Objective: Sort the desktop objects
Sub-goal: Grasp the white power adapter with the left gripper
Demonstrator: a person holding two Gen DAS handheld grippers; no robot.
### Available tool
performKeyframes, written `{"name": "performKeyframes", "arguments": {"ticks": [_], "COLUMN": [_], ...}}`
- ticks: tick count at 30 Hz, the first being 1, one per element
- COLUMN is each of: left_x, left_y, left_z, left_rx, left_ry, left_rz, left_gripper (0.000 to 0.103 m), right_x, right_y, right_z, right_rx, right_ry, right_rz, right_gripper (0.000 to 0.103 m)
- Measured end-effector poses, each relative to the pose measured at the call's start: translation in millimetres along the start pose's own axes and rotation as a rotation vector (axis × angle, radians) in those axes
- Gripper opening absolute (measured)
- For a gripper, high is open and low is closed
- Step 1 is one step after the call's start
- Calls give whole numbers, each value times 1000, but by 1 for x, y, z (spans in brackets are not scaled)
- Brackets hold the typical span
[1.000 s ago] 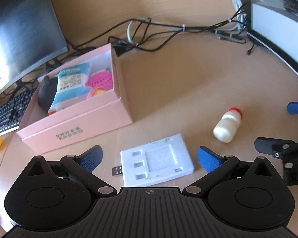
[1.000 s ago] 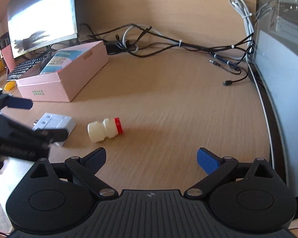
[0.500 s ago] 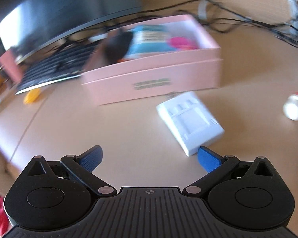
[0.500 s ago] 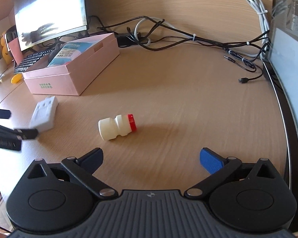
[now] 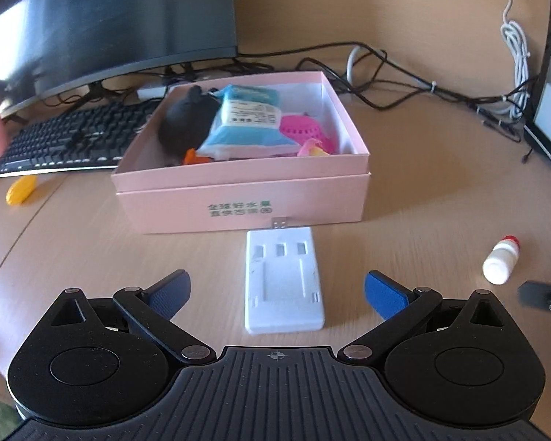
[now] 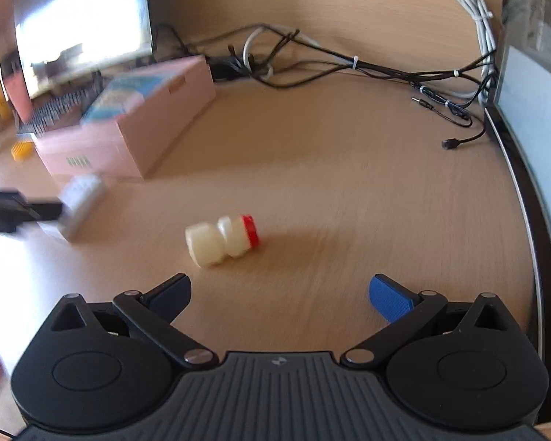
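Observation:
A flat white USB hub [image 5: 282,279] lies lengthwise on the desk, its plug touching the front wall of the open pink box [image 5: 246,208]. My left gripper [image 5: 277,292] is open and straddles the hub's near end without touching it. The box holds a blue tissue pack [image 5: 248,121], a black pouch, a pink item and some orange bits. A small white bottle with a red cap [image 6: 222,239] lies on its side just ahead of my open right gripper [image 6: 280,294]. The bottle [image 5: 500,261] also shows at the right of the left wrist view.
A curved monitor [image 5: 103,25] and a black keyboard [image 5: 66,139] stand behind and left of the box. A yellow object [image 5: 20,190] lies by the keyboard. Tangled cables [image 6: 349,66] run along the back of the desk. A second screen's edge [image 6: 532,169] borders the right side.
My left gripper swung round so the hub now lies centred and lengthwise between its open fingers, facing the box front. The right gripper came closer to the bottle.

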State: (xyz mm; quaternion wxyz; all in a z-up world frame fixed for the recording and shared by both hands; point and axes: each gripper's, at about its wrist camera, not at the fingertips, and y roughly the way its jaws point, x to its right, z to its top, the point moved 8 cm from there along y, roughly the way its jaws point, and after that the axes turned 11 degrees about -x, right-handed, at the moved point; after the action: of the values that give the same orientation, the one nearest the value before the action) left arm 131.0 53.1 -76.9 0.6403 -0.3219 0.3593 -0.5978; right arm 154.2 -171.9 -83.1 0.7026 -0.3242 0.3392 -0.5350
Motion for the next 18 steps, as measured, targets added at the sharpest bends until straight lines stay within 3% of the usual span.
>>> {"name": "performKeyframes", "arguments": {"ticks": [1, 3, 4, 10, 12, 18], "left_x": [3, 6, 8, 3, 6, 33], "left_y": [4, 8, 13, 24, 24, 2], "left_z": [1, 3, 4, 1, -1, -22], "left_rx": [-8, -19, -33, -70, -70, -64], "left_ry": [0, 6, 12, -14, -7, 107], "left_rz": [-4, -7, -4, -16, -26, -128], "left_gripper": [100, 84, 72, 68, 55, 53], "right_x": [-2, -9, -12, -24, -24, -23], "right_y": [-5, -16, -21, -29, -27, -21], "right_z": [2, 6, 7, 4, 3, 3], "right_rx": [29, 82, 101, 117, 105, 88], "right_ry": [-16, -63, -82, -135, -141, -131], "right_rz": [-14, -53, -65, -75, -79, -80], "right_gripper": [103, 103, 103, 103, 103, 103]}}
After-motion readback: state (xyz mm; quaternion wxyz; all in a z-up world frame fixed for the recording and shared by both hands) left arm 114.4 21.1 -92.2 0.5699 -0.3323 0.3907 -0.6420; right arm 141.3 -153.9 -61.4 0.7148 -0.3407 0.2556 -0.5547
